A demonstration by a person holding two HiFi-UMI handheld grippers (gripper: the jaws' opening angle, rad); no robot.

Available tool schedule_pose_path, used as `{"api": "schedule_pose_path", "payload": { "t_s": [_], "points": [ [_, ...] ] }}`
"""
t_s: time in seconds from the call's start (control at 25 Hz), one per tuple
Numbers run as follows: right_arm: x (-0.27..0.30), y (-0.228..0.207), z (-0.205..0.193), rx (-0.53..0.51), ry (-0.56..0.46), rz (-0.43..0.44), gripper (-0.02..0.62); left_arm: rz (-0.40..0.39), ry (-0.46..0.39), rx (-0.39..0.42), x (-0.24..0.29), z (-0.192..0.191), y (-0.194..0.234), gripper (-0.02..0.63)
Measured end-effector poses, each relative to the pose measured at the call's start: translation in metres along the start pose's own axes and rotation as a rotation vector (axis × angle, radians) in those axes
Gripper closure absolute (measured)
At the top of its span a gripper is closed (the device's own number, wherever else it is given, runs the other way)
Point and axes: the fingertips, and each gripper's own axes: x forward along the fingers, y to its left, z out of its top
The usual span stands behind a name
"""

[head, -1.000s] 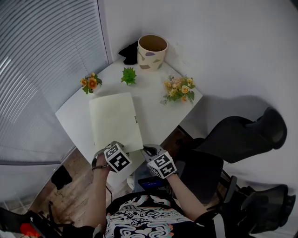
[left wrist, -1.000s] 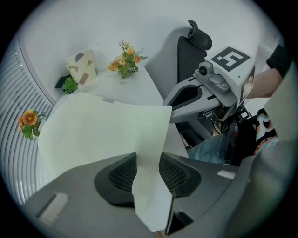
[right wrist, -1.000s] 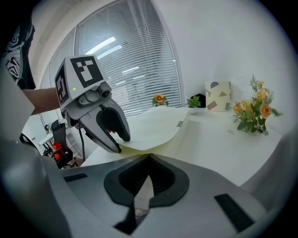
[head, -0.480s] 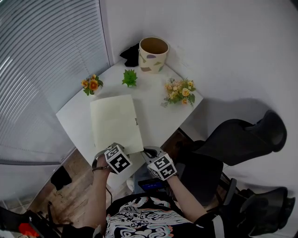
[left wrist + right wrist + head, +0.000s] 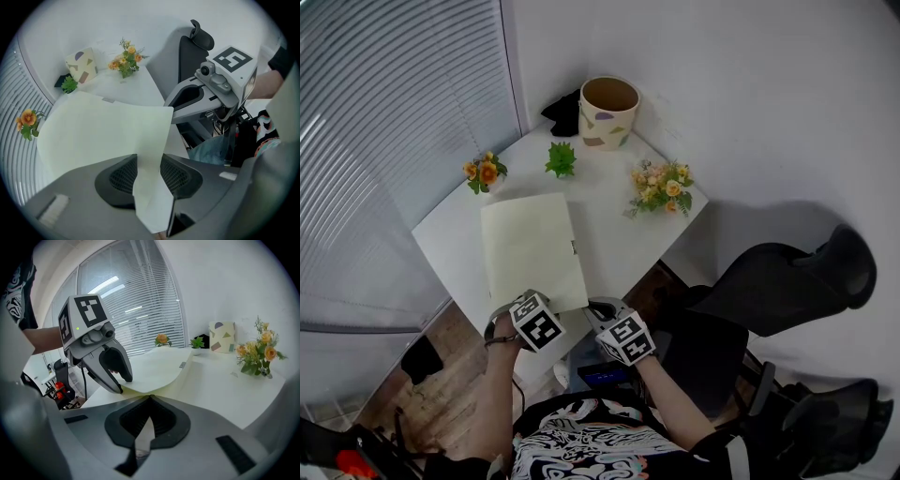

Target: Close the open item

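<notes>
Pale yellow folder [image 5: 532,246] already looks basically shut, lying flat on the table [image 5: 623,220], its near edge overhanging and clamped by both the left gripper [image 5: 149,176] and right gripper [image 5: 148,420], so probably just letting go remains.

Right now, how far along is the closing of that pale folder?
Done: the pale folder lies nearly flat on the table, cover down over most of its length. In hand: the left gripper and right gripper are each shut on its near edge, where the cover arches up a little. Left: lower that edge flat and let go.
</notes>
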Motion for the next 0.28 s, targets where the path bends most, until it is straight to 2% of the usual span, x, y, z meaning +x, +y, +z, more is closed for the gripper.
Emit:
{"api": "schedule_pose_path", "payload": {
  "t_s": [0.28],
  "points": [
    [0.0004, 0.0004, -0.0004, 0.004, -0.002, -0.002, 0.592, 0.001, -0.002, 0.001, -0.0004, -0.0001, 0.0004, 0.457]
  ]
}}
